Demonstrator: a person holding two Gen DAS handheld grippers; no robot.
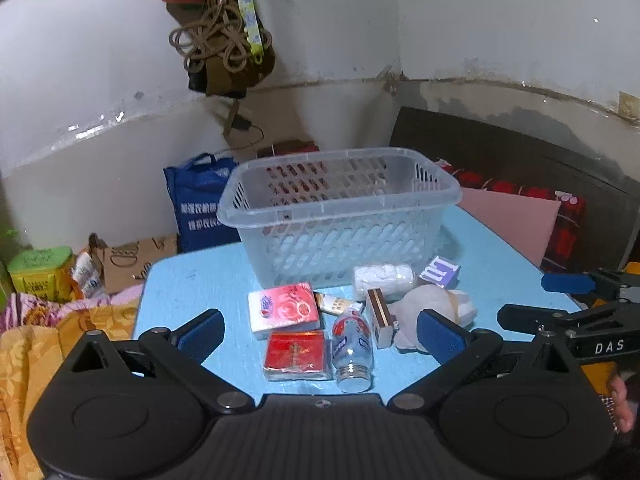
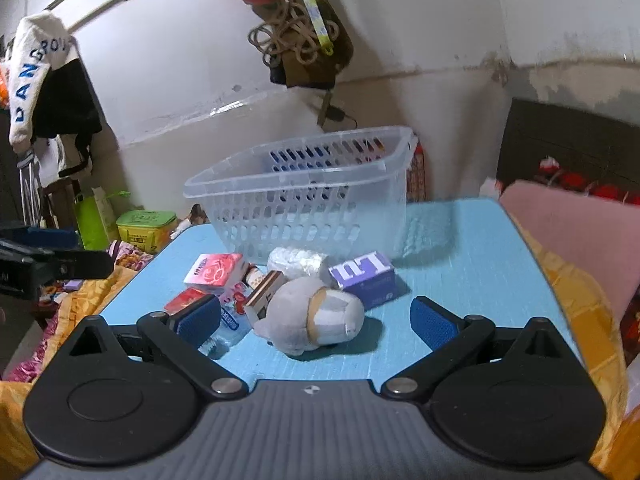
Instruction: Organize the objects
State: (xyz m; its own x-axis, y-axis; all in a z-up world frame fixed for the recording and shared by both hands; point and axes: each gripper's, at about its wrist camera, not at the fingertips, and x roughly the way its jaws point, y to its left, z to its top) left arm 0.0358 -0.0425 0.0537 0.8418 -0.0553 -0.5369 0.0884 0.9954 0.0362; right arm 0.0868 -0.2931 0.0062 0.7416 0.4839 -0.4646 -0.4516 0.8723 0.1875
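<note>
- One clear basket [image 1: 340, 204] on one blue table [image 1: 192, 280].
- One pink tissue pack [image 1: 284, 308].
- One red pack [image 1: 296, 354].
- One bottle [image 1: 352, 348], lying down.
- One purple box [image 1: 439, 273].
- One white roll [image 1: 383, 277].
- One plush toy [image 2: 316, 316].
- One brown-edged box [image 1: 380, 318].
- One small packet [image 1: 335, 304], half hidden.
- Two grippers: left [image 1: 320, 334], right [image 2: 316, 322].

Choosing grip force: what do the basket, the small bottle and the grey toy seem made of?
Basket: translucent, glossy rigid plastic; slotted walls show things behind. Small bottle: clear, shiny, likely plastic, though glass is possible; printed label. Grey toy: soft matte plush; fuzzy, rounded, seamed surface.
</note>
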